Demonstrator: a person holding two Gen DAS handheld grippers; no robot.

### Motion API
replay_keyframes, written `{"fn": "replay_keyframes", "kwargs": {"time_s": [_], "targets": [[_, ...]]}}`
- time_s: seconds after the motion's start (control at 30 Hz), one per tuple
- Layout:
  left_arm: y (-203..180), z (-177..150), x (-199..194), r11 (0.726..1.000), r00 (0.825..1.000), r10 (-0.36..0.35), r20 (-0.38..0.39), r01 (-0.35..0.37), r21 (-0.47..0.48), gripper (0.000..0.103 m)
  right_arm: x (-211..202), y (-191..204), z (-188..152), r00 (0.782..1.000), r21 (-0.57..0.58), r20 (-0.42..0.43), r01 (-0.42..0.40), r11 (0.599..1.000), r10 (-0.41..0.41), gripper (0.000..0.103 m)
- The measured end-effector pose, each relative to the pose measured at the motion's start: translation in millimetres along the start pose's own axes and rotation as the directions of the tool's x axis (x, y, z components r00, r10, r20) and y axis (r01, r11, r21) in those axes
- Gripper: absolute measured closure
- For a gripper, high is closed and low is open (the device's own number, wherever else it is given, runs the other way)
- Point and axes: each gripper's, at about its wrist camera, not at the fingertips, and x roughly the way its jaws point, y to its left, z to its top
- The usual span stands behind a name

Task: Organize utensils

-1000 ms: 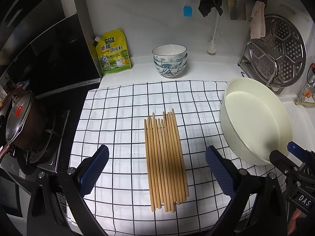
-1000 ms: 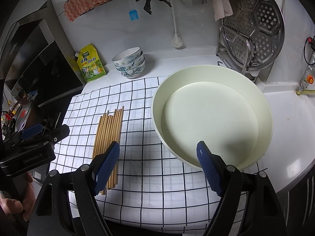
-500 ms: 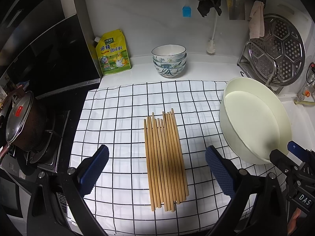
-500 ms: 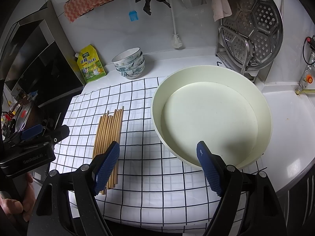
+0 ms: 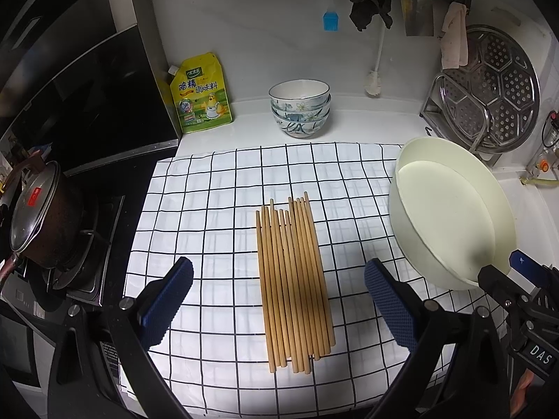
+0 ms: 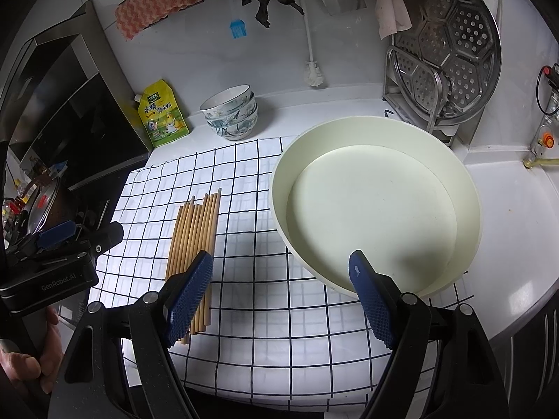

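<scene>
the chopsticks point(image 5: 293, 279) lie bundled on the checked cloth point(image 5: 216, 209) beside the cream basin point(image 5: 450, 216), light, stiff and likely to roll, so the wide-open, empty left gripper point(image 5: 277, 296) should pinch mid-length, while the right gripper point(image 6: 279, 293) hangs equally spread and empty.

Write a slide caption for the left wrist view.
Open left tool hovers over bamboo chopsticks lying on a checked cloth, cream basin alongside.

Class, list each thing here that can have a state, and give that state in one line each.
left tongs: open, holding nothing
right tongs: open, holding nothing
chopsticks: bundled flat on the checked cloth
cream basin: upright, empty
patterned bowls: stacked
pot: lidded
</scene>
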Motion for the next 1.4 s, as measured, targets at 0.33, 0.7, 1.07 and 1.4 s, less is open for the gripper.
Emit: {"fn": "replay_keyframes", "kwargs": {"time_s": [0.33, 0.7, 1.07, 1.4], "targets": [[-1.2, -2.1, -2.3, 1.000, 1.000, -0.003, 0.001, 0.003, 0.000, 0.006, -1.0, 1.1, -0.1, 1.000, -0.002, 0.001, 0.001, 1.000, -0.001, 0.026], [16.5, -7.4, 3.0, 0.999, 1.000, -0.014, -0.025, 0.014, -0.036, 0.006, 0.1, 9.1, -2.4, 1.000, -0.016, -0.006, -0.016, 1.000, 0.016, 0.026], [79.2, -31.7, 52.8, 0.993, 0.998, 0.013, -0.060, -0.020, -0.114, 0.006, 45.2, 49.5, -16.9, 0.994, -0.097, -0.090, -0.073, 0.993, 0.065, 0.026], [89.0, -44.9, 104.3, 0.998, 0.997, -0.023, -0.072, 0.019, -0.065, 0.006, 114.3, 73.0, -35.9, 0.986, -0.096, -0.159, -0.070, 0.993, 0.055, 0.026]]}}
